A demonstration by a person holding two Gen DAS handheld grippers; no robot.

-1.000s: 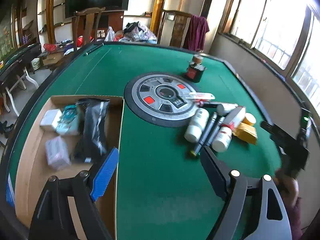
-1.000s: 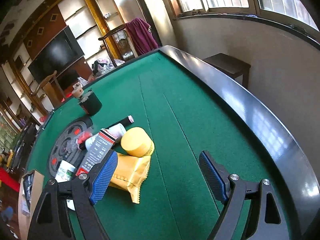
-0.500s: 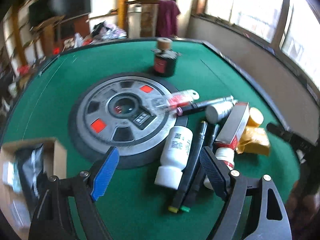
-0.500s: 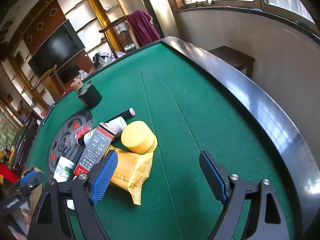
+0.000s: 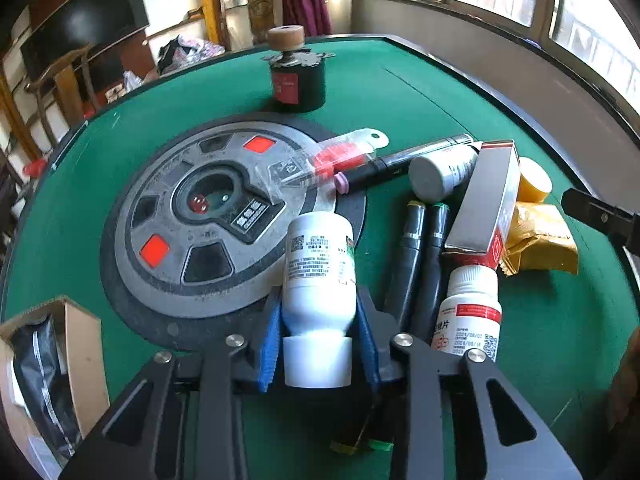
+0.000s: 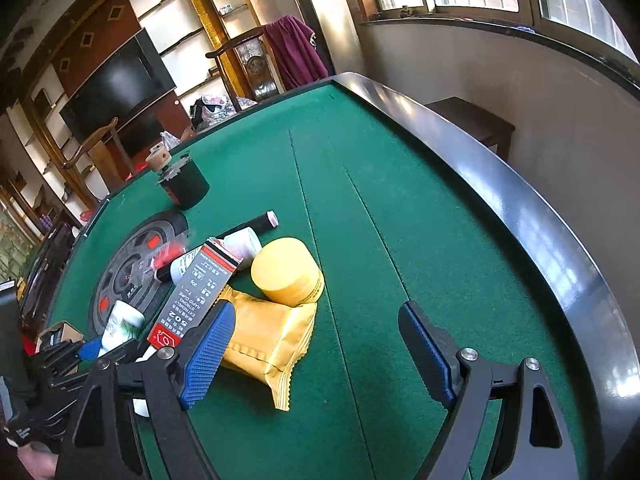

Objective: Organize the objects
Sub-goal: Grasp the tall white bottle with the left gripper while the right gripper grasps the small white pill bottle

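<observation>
Your left gripper (image 5: 318, 344) is closing on the white bottle (image 5: 319, 276), which lies on its side on the green table (image 5: 400, 96) with its cap toward you; the blue pads (image 5: 269, 344) sit against the bottle's neck on both sides, so you have it pinched.

Taking that bottle as the mark: just to its right lie two dark pens (image 5: 420, 264) side by side, and beside them a second white bottle with a red label (image 5: 468, 312). Left and behind it, touching its far end, is the round grey dial (image 5: 188, 216) set in the table. Well to its left, at the near edge, stands the open cardboard box (image 5: 84, 344) with a black pouch inside. Farther right of the bottle, a grey-and-red carton (image 5: 484, 200) leans over the pens' far ends, with a yellow packet (image 5: 540, 240) and a yellow jar (image 5: 534, 180) beyond it. Behind the bottle, a blister-packed red item (image 5: 340, 156) and a dark marker (image 5: 400, 160) lie across the dial's rim, and farthest back stands the black jar with a cork knob (image 5: 296, 76).

Your right gripper (image 6: 316, 356) hangs released, jaws wide, nothing between them, over the felt just beside the yellow packet.
</observation>
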